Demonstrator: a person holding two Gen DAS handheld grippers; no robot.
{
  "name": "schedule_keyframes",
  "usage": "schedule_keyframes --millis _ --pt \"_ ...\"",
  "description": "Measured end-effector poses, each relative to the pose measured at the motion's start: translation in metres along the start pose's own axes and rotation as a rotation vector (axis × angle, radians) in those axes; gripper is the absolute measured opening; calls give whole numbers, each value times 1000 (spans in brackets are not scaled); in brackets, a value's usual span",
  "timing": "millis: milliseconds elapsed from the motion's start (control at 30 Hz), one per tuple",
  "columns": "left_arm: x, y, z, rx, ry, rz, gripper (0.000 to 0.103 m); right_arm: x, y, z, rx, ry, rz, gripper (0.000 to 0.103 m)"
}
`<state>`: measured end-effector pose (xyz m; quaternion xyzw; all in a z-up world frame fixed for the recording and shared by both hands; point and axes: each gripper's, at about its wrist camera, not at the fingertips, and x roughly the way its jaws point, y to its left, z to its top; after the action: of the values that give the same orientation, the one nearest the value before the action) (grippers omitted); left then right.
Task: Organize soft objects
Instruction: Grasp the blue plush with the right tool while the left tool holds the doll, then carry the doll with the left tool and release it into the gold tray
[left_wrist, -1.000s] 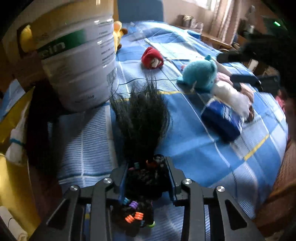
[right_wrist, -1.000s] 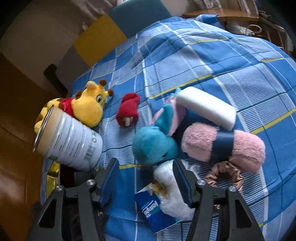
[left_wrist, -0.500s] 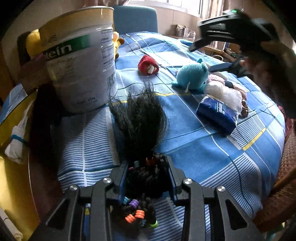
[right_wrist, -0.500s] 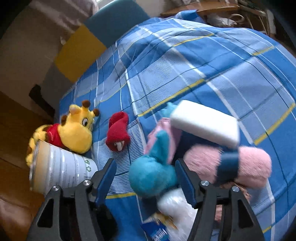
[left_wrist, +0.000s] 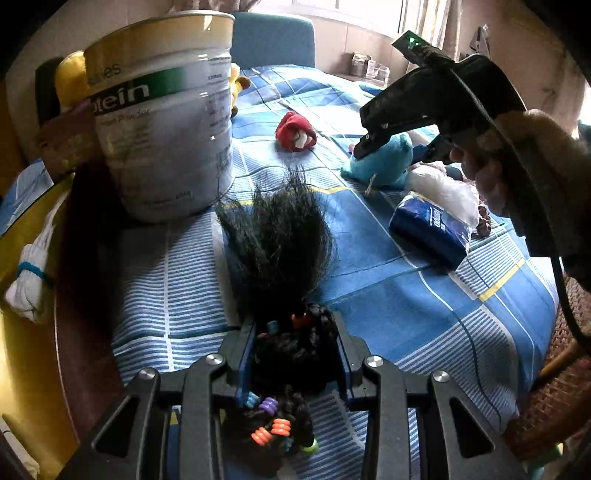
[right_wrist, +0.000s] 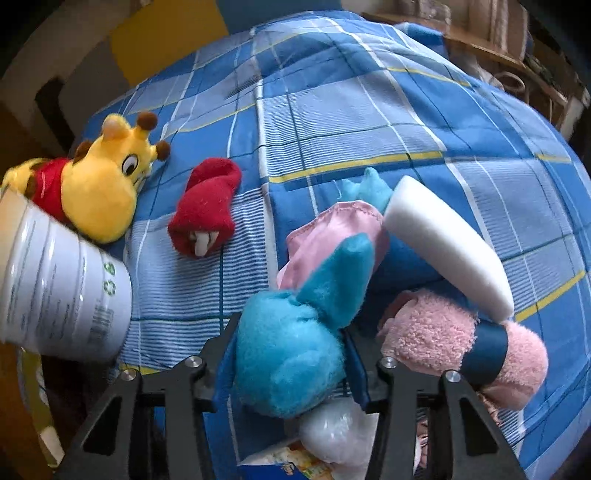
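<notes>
Meanwhile, the blue checked tabletop (right_wrist: 332, 110) spread wide beneath both cameras, its far half bare of toys and offering open room, while its near right edge curved away beside a wicker chair (left_wrist: 546, 417). Compared with a second earlier, the right tongs (right_wrist: 291, 354) had dropped from above the pile and now sat around the teal plush toy (right_wrist: 288, 354), their jaws on either side of its body and apparently pressing the fur, though a firm grip could not be confirmed. In the left view the right hand (left_wrist: 517, 166) had moved in closer and larger than before, its black tool nose touching the teal plush. The white protein tin (left_wrist: 166, 110) stood upright near the left edge, unchanged, with the yellow giraffe plush (right_wrist: 99, 188) just behind it. The left tongs (left_wrist: 295, 354) stayed clamped on the black hair tuft (left_wrist: 277, 251), gripping its beaded braided end, its loose bristles fanning forward over the cloth as before. A white foam block (right_wrist: 447, 243) leaned across a pink fluffy roll (right_wrist: 461, 339) right of the teal toy. The blue tissue pack (left_wrist: 428, 232) lay near the right edge, and the red sock (right_wrist: 207, 214) lay apart between giraffe and pile.
</notes>
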<state>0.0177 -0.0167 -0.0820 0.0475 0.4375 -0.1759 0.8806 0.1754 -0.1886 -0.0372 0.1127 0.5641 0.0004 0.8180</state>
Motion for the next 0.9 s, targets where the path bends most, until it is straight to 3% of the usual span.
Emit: schedule_keyframes --millis 267,767,900 --pt "-10 -1 -6 -1 4 6 35 7 -5 -3 6 20 40 55" --pt "-29 -1 -24 27 -4 -37 35 -21 27 8 -104 -23 -97 49" --pt "-48 0 -24 45 -64 -49 34 -34 34 20 -130 -61 -110 49"
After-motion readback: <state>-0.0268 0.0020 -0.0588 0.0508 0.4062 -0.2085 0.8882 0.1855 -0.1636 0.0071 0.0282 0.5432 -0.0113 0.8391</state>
